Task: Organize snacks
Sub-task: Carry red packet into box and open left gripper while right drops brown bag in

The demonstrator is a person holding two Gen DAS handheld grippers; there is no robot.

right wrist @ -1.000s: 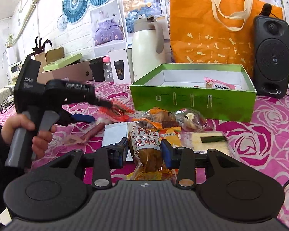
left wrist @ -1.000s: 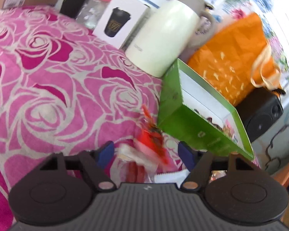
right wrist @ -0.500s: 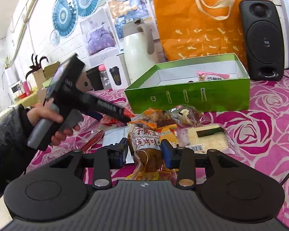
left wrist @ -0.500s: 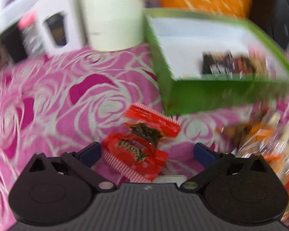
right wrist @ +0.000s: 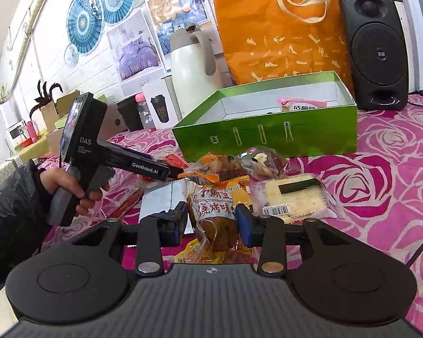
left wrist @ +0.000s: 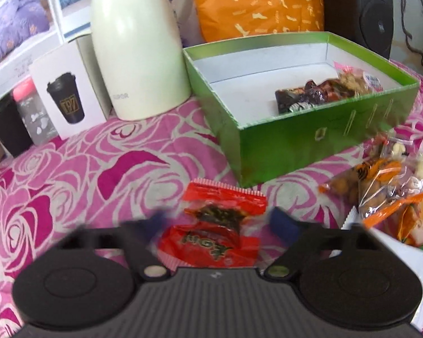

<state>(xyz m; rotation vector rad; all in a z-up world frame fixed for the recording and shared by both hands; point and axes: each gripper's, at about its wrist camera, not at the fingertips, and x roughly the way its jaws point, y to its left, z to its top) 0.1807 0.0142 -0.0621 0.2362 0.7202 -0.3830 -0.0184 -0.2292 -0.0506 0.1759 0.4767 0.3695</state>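
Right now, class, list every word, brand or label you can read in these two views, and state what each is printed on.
"DAS" and "GenRobot.AI": left gripper handset.
"KISSCAT", repeated: orange bag.
"Sweet DA...", cut off: wall poster.
Letters like "SUPOR", blurred: cream jug.
Gold emblem on the cup, unreadable: white box.
Chinese characters: snack packet between the right gripper pads, and pink packet in green box.
Red wrapper logo: blurred.
Barcode digits, cracker pack: too small.

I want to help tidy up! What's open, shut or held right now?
green box: open, some snacks inside
left claw: just been closing, red packet between, grip unclear
right claw: shut on brown snack bag
jug: upright, lid down
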